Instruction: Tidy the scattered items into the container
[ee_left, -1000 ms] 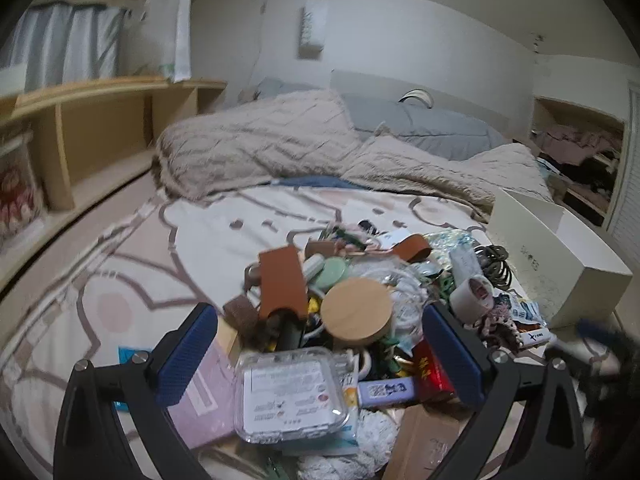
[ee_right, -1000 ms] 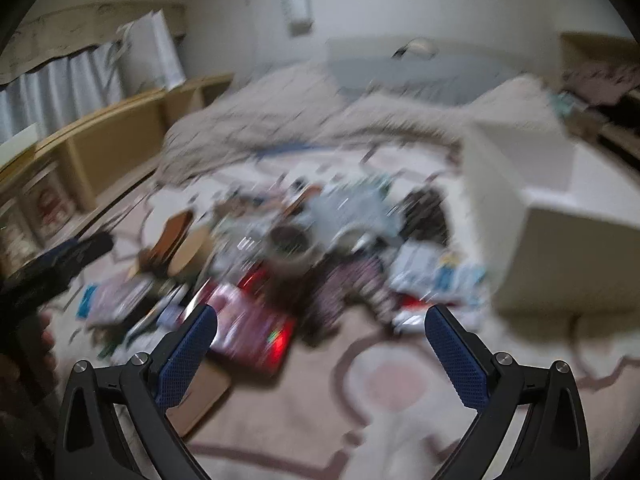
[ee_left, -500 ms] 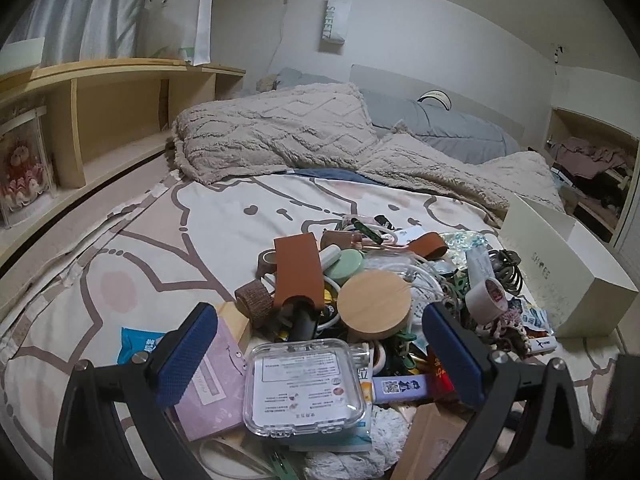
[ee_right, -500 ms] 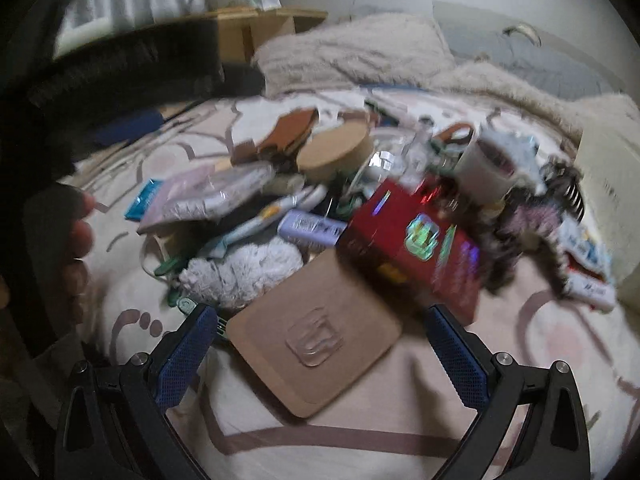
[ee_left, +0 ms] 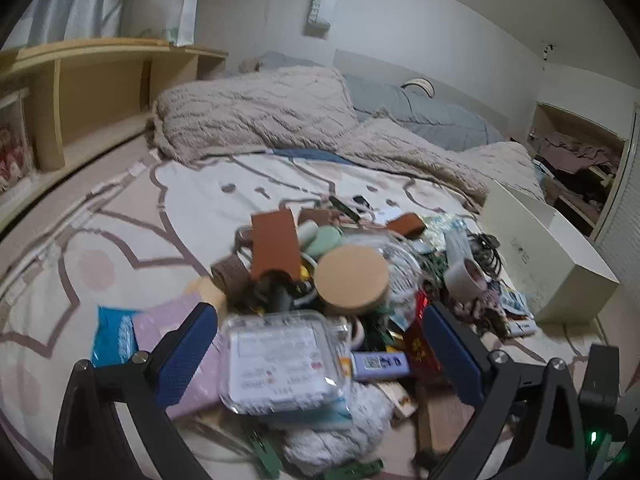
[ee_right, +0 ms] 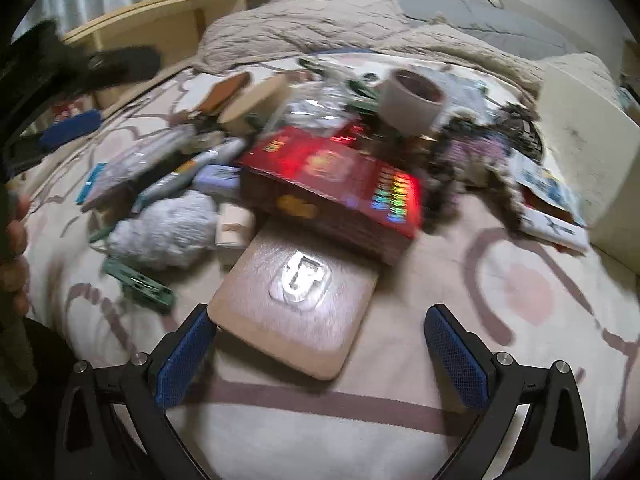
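Observation:
A pile of small items lies on the patterned bedspread. In the left wrist view my left gripper (ee_left: 320,356) is open over a clear plastic case (ee_left: 280,364), with a round wooden lid (ee_left: 352,276) and a brown leather pouch (ee_left: 276,246) beyond. The white open box (ee_left: 548,252) stands at the right. In the right wrist view my right gripper (ee_right: 320,356) is open just above a tan card with a clear hook (ee_right: 294,304); a red holographic box (ee_right: 336,184) and a tape roll (ee_right: 412,100) lie beyond. The white box (ee_right: 584,136) is at the right edge.
A rumpled beige blanket (ee_left: 256,120) and grey pillows lie at the head of the bed. A wooden shelf (ee_left: 80,92) runs along the left side. A white fluffy cloth (ee_right: 164,228) and green clips (ee_right: 140,284) lie left of the tan card.
My right gripper has moved down and closer to the tan card, which now fills the space between the fingers. My left gripper has crept nearer to the clear case.

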